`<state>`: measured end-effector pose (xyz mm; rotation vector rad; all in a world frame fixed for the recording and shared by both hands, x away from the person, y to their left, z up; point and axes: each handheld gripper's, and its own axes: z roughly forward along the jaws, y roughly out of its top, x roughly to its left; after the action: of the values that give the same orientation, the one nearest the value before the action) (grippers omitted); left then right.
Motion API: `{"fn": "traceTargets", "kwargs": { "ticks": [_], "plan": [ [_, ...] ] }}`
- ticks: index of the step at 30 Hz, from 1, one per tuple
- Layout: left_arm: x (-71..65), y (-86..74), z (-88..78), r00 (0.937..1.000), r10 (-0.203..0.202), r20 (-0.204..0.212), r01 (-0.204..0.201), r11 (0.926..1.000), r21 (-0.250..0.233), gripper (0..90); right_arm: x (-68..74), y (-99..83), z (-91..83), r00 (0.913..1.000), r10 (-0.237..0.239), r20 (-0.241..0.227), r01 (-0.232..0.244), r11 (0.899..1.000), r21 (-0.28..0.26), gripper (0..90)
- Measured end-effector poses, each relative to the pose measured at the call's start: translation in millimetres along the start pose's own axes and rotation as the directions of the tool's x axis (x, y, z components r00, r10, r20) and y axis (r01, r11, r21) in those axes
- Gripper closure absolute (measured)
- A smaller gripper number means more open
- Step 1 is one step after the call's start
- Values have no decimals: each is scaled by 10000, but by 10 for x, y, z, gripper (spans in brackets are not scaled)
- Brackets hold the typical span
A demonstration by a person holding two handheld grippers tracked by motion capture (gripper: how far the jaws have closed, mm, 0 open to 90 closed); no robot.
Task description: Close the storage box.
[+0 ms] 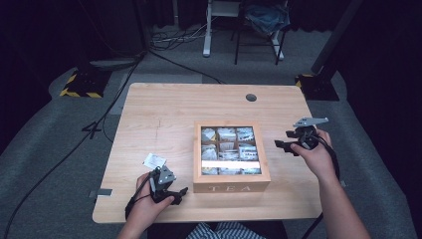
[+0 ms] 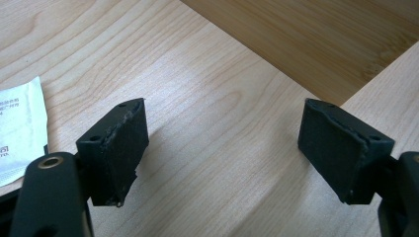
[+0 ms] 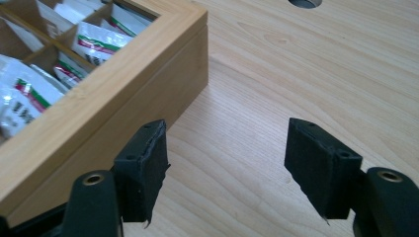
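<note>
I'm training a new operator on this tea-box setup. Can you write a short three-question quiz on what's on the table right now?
1. True or false: the wooden tea box has its window lid down.
2. The loose sachet lies nearest which gripper? A left B right
3. What do the right gripper jaws hold?

Key: 1 true. 2 A, beside the left gripper. 3 Nothing; they stand open over bare table beside the box.
</note>
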<state>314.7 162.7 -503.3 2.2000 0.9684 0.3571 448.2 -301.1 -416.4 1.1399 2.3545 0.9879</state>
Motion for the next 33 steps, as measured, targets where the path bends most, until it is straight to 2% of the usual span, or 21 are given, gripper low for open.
{"fn": "traceTargets", "kwargs": {
  "ticks": [3, 7, 17, 33],
  "plan": [
    [0, 0, 0, 10000, 1, -1, -1, 10000, 1, 201, -51, -50, 77, 9999, -43, 120, 42, 10000, 32, 335],
    [1, 0, 0, 10000, 4, -10, -4, 10000, 2, 201, -102, -114, 176, 10000, 40, 42, -40, 10000, 57, 331],
    [9, 5, 5, 10000, 85, 17, -85, 10000, 4, 197, -142, -237, 366, 9993, 39, 383, -37, 10000, -39, 331],
    [9, 6, 6, 10000, 79, -8, -79, 10000, 14, 195, -177, -433, 645, 9966, 223, 792, -244, 9994, 257, 314]
  ]
}}
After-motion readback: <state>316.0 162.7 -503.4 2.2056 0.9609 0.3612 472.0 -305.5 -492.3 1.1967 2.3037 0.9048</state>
